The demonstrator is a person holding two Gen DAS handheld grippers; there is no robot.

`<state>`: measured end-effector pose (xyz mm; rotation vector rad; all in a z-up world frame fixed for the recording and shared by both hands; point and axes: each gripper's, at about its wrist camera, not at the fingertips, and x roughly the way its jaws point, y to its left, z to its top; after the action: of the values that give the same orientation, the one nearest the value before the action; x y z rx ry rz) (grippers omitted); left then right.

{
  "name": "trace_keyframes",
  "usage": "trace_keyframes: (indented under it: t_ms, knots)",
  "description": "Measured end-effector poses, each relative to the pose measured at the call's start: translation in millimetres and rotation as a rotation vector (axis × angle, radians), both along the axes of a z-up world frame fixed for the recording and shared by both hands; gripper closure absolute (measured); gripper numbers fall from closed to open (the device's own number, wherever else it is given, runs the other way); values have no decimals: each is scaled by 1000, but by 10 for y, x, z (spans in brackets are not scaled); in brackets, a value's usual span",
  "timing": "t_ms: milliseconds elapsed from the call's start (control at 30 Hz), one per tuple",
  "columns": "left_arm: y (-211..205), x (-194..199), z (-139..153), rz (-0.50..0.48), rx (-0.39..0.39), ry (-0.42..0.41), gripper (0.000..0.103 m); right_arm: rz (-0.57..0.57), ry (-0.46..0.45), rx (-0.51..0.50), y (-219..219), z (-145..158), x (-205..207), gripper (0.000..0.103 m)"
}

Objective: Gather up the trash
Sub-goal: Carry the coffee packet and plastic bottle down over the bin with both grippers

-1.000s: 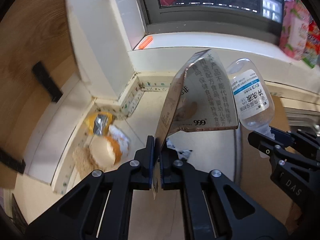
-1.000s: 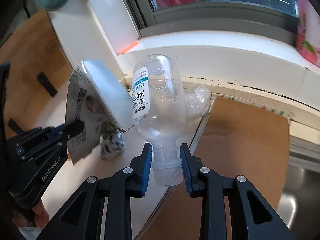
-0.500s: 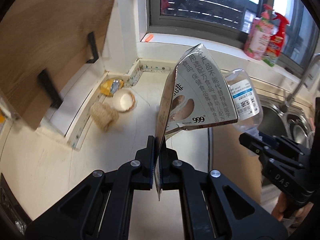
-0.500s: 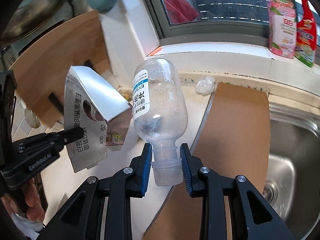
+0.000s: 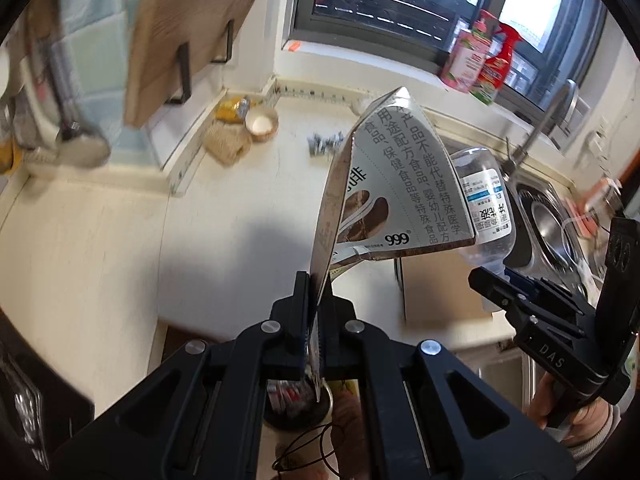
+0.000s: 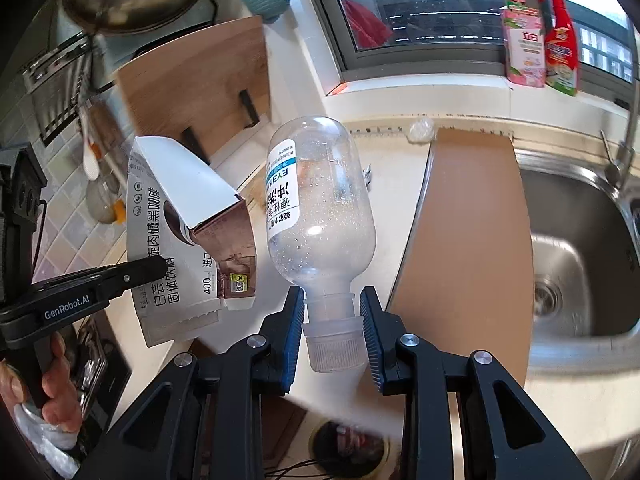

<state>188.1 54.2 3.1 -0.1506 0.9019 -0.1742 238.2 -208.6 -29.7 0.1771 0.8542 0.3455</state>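
The bin [image 6: 350,446] sits on the floor below both claws, off the table's [image 5: 100,240] near edge; the left claw [image 5: 316,320] is clamped on the flattened carton [image 5: 400,184], the right claw [image 6: 330,320] on the neck of the clear bottle [image 6: 320,208], base pointing away; both stand side by side; sink [image 6: 580,240] right, window far.

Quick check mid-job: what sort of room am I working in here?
A home kitchen, most likely. A steel sink with a tap sits in a pale counter under a window, and a wooden cutting board leans against the wall.
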Motion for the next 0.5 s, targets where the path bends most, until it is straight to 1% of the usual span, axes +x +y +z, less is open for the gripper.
trace_keyframes:
  t_ms: [167, 300, 433, 500]
  knots:
    - [125, -668, -144, -50, -6, 25, 102, -6, 22, 1, 157, -33, -760, 75]
    - [171, -1122, -341, -86, 19, 53, 102, 16, 46, -28, 289, -125, -1350, 75]
    - [213, -1441, -609, -102, 18, 112, 102, 34, 98, -47, 380, -312, -1768, 75]
    - [229, -1530, -746, -107, 15, 149, 102, 49, 132, -67, 436, -441, -1951, 75]
